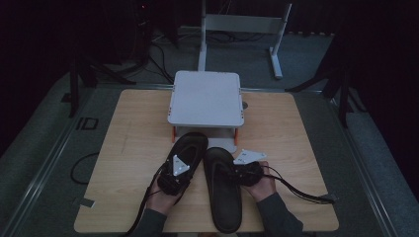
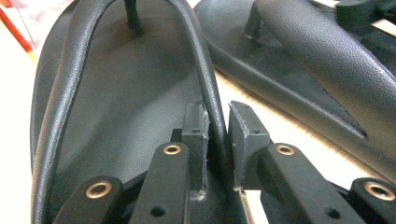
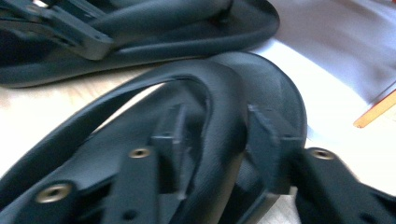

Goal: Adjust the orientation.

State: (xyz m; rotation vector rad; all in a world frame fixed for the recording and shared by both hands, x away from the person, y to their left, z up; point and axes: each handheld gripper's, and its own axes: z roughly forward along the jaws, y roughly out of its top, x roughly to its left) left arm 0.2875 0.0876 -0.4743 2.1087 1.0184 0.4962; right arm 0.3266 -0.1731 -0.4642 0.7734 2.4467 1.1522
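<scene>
Two black flip-flop sandals lie side by side on the wooden table (image 1: 133, 128). My left gripper (image 1: 182, 165) (image 2: 217, 135) reaches over the left sandal (image 1: 193, 143) (image 2: 116, 93), shut on its thin strap (image 2: 205, 84). My right gripper (image 1: 228, 173) (image 3: 219, 135) comes in from the right over the right sandal (image 1: 223, 202) (image 3: 275, 93). That sandal's broad strap (image 3: 224, 116) runs between the jaws, and a narrow gap shows at one pad. The right gripper view is blurred, with the left sandal (image 3: 163, 28) and left gripper (image 3: 70, 28) farther off.
A white square platform (image 1: 205, 98) on short orange legs stands at the table's far middle, just beyond the sandals' toes. A cable (image 1: 301, 192) trails right from my right gripper. A metal frame (image 1: 242, 24) stands on the floor behind the table.
</scene>
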